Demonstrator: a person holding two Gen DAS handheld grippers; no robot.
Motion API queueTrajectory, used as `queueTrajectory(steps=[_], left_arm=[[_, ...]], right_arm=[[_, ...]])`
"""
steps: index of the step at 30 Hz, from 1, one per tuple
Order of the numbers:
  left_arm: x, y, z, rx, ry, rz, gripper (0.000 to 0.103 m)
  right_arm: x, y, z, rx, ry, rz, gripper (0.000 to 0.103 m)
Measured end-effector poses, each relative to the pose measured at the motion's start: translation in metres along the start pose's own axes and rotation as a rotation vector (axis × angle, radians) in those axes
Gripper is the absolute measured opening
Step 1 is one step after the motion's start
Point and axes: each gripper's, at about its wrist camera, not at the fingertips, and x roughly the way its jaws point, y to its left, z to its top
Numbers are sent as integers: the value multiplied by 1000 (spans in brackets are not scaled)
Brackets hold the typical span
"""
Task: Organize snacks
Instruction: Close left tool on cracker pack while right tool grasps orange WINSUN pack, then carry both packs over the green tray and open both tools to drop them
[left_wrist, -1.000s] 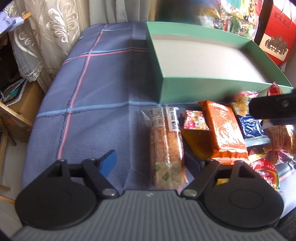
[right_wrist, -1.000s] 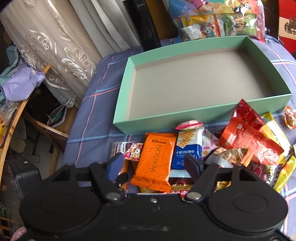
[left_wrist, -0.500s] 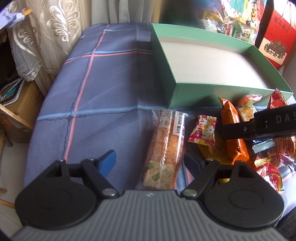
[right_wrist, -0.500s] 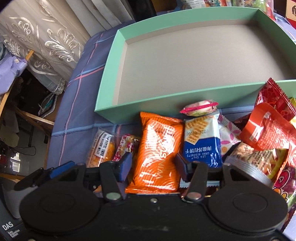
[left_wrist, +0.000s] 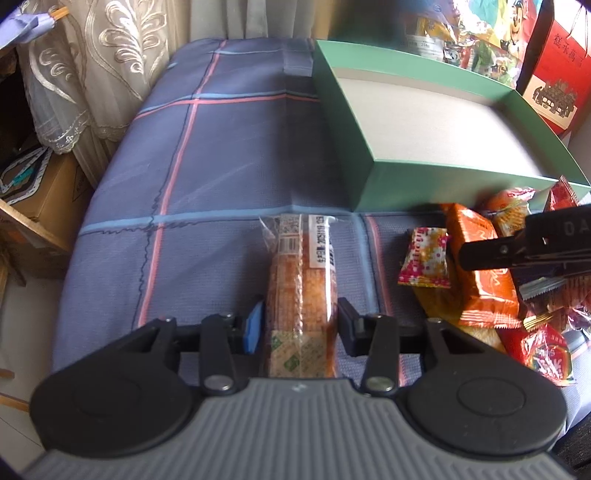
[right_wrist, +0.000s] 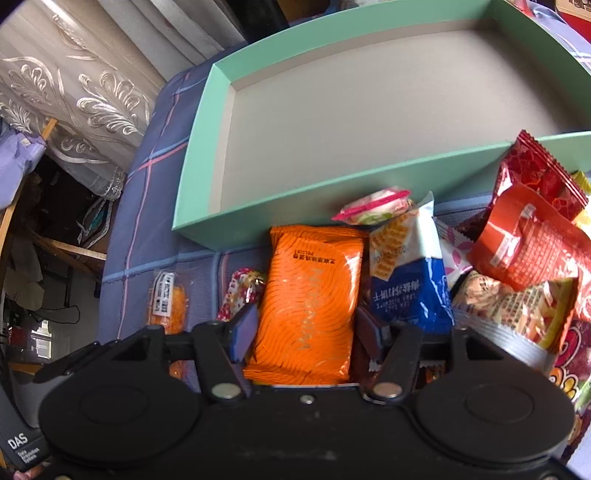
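The cracker sleeve (left_wrist: 301, 295) lies on the plaid cloth (left_wrist: 207, 177) in front of the green box (left_wrist: 458, 182), near the box's left front corner. Its long axis runs toward the box, in line with the left gripper (left_wrist: 300, 326), and its near end sits between the fingers. The blue pad (left_wrist: 254, 326) touches or almost touches one long side, and the black finger (left_wrist: 349, 326) stands just beside the other. I cannot tell if they press already.

The orange packet (right_wrist: 306, 302) lies in front of the box's near wall, and its long axis also points at the box. The right gripper (right_wrist: 303, 332) has it between the fingers, both very close to its sides; a firm hold I cannot confirm.

The box is empty, so I judge that no snack is sorted yet, and each hand is nearest to its own packet. Both must go up over the near wall.

Against half a second ago, both pairs of fingers are much narrower. The sleeve, then tilted and off to the right finger, is now straight and centred, and the right gripper has come further over the orange packet.
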Motion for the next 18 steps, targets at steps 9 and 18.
queueTrajectory(steps=[9,18], left_arm=[[0,5,-2,-14,-1,22,54],[-1,-1,-1,-4,-7,44,38]], right_arm=[[0,26,-7,-159,-3,-27,58],[6,29,-10,-184,-22,-55,55]])
